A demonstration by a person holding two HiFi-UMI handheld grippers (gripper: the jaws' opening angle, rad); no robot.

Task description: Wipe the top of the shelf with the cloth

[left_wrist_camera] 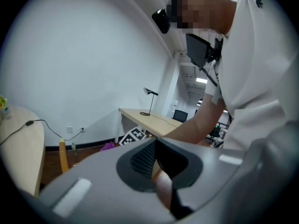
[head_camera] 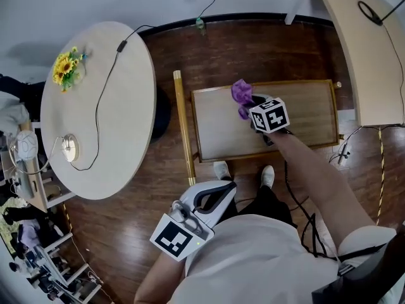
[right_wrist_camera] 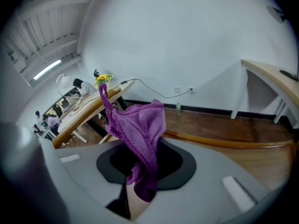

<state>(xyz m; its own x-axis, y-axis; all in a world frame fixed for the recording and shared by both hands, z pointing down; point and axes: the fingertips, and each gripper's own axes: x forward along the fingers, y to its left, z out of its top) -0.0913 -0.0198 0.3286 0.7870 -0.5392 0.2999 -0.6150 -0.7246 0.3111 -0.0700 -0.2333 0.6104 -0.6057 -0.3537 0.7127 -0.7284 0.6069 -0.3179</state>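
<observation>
The shelf's wooden top [head_camera: 304, 116] lies in front of me, a rectangle with a raised rim. My right gripper [head_camera: 253, 108] is over its left-middle part, shut on a purple cloth [head_camera: 240, 94]. In the right gripper view the cloth [right_wrist_camera: 140, 125] stands up bunched from between the jaws of that gripper [right_wrist_camera: 140, 192] and hides the tips. My left gripper [head_camera: 214, 194] is held back near my body, well short of the shelf. Its jaws [left_wrist_camera: 163, 188] look shut with nothing in them. The left gripper view also catches the cloth [left_wrist_camera: 108, 146] far off.
A round pale table [head_camera: 107, 106] stands left of the shelf with sunflowers [head_camera: 65, 65], a black cable [head_camera: 101, 100] and a small round device [head_camera: 69, 147]. A wooden pole [head_camera: 183, 125] lies along the shelf's left side. A desk [head_camera: 367, 49] is at the right. My feet [head_camera: 221, 168] are just before the shelf.
</observation>
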